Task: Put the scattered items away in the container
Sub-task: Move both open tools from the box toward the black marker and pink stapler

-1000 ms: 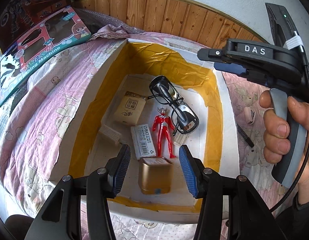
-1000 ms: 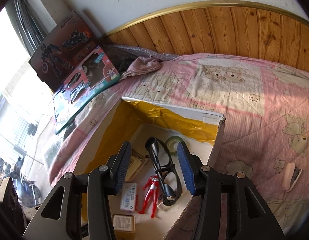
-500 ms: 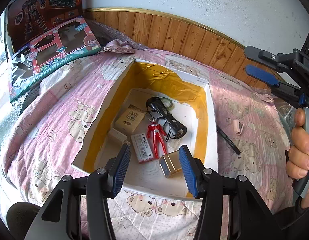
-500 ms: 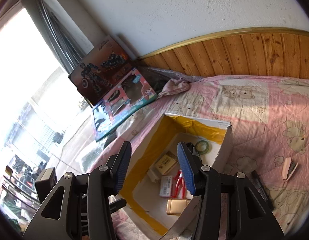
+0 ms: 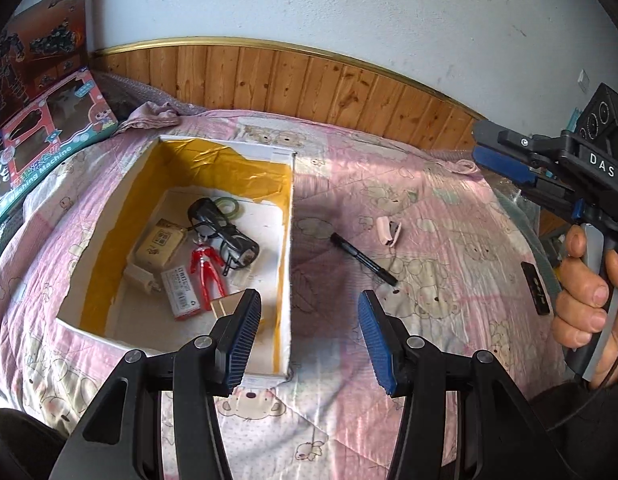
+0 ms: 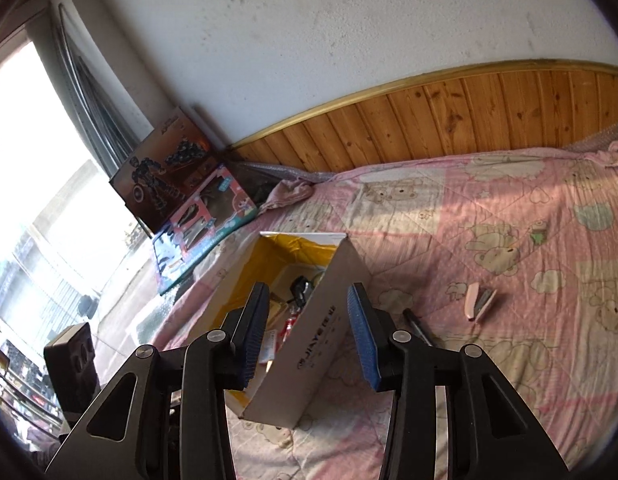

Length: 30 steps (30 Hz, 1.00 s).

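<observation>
Both grippers have pulled back from the box (image 5: 287, 240) — it now sits at ten o'clock in the left wrist view, with more quilt (image 5: 449, 240) showing. The left gripper (image 5: 309, 334) and right gripper (image 6: 307, 334) gape wide, holding nothing. At one o'clock lie a black pen (image 5: 363, 258) and pink clip (image 5: 387, 231), outside the box.

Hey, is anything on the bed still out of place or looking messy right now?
Yes. A black pen and a small pink stapler lie loose on the quilt, to the right of the box, while the other items are inside it. The box's yellow tape lining also looks wrinkled and torn.
</observation>
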{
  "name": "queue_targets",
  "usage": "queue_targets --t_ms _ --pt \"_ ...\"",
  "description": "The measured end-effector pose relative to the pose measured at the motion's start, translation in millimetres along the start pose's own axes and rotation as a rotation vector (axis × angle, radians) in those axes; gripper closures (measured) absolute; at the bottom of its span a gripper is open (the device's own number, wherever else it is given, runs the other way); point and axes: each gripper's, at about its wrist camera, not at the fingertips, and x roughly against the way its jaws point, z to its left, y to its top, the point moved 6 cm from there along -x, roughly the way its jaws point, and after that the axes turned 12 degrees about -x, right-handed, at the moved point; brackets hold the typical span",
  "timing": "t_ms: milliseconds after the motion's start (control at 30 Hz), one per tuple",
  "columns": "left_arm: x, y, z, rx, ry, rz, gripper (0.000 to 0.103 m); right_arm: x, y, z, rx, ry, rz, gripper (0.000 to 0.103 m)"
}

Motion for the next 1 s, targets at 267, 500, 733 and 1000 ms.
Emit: queue_targets --t_ms 267,500,733,1000 --pt "-42 14 -54 -0.035 -0.083 0.046 0.051 -13 -7 -76 -0.062 -0.188 0.036 0.059" --pt "-92 19 -76 -0.025 -0.098 0.111 0.051 -59 -1 -140 -0.055 -0.375 0.075 0.060" --pt "-130 18 -78 0.002 -0.107 0.166 0.051 -133 0 -199 -0.054 -0.481 0.150 0.076" --pt "-164 20 -70 0.033 -0.107 0.206 0.051 -163 1 -237 -0.064 -0.461 0.161 0.076"
